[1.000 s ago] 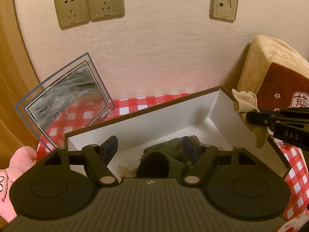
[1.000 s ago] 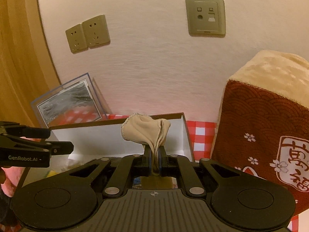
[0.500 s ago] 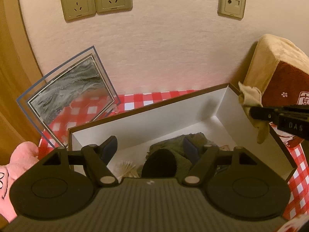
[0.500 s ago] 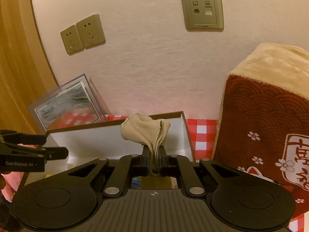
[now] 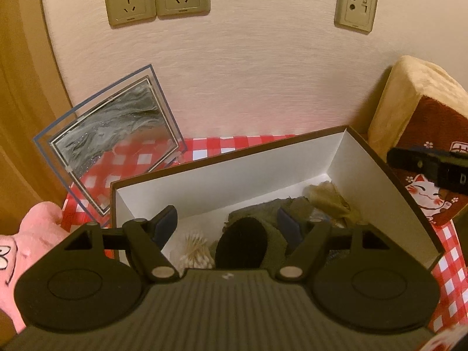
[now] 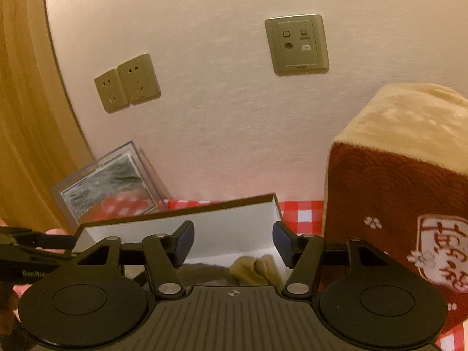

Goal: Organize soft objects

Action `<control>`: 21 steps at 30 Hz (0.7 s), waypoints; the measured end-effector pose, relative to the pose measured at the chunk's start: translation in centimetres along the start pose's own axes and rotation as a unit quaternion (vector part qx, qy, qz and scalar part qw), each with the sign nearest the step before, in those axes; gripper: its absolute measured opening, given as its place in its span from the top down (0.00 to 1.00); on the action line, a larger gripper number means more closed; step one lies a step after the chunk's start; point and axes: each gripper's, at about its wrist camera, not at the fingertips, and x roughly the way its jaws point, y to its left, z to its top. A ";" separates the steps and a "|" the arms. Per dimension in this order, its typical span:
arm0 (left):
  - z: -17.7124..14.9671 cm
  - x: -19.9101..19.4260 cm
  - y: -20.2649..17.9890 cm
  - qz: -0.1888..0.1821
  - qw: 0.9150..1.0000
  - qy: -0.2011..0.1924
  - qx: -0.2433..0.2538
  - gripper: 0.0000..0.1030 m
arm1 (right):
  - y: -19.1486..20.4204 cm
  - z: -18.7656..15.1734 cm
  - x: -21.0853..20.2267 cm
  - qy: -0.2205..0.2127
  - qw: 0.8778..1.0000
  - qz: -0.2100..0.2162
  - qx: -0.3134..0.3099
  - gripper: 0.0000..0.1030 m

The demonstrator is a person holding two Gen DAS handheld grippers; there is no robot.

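Two grippers, and we start at the right gripper: its jaws are opening as we watch, nothing pinched between them, nothing touching the pads. Just below and ahead of those spread fingers lies the beige cloth, crumpled on the floor of the box at its right-hand end, so what we were carrying is down inside. It sits directly under our right tool, slightly right of centre, bunched up with no clear long axis.

Over to our left gripper: jaws wide apart, holding nothing, hanging above the near middle of the same box. Right under it sits the dark green knitted piece with its black opening facing us, its length running away and to the right toward the beige cloth. We judge the left tool the nearer one for that green piece, the right one nearer for anything beyond the box's right wall.

Counting outward: one box, at least two soft pieces in it, one pale bristly bundle at the near left. Beyond the left tool, one pink plush outside the box; beyond the right, one red-and-tan cushion. One clear frame leans on the wall; one checked cloth lies under everything.
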 end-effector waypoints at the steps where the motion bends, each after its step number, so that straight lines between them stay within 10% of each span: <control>1: -0.1 -0.3 -0.1 -0.001 1.000 -0.001 0.000 0.28 | 0.0 -0.2 -0.3 0.003 1.000 0.001 0.002 0.39; 21: -6.0 -12.3 -2.4 -0.007 0.999 -0.036 0.005 0.26 | 2.5 -5.0 -12.0 -0.001 1.000 0.017 0.014 0.33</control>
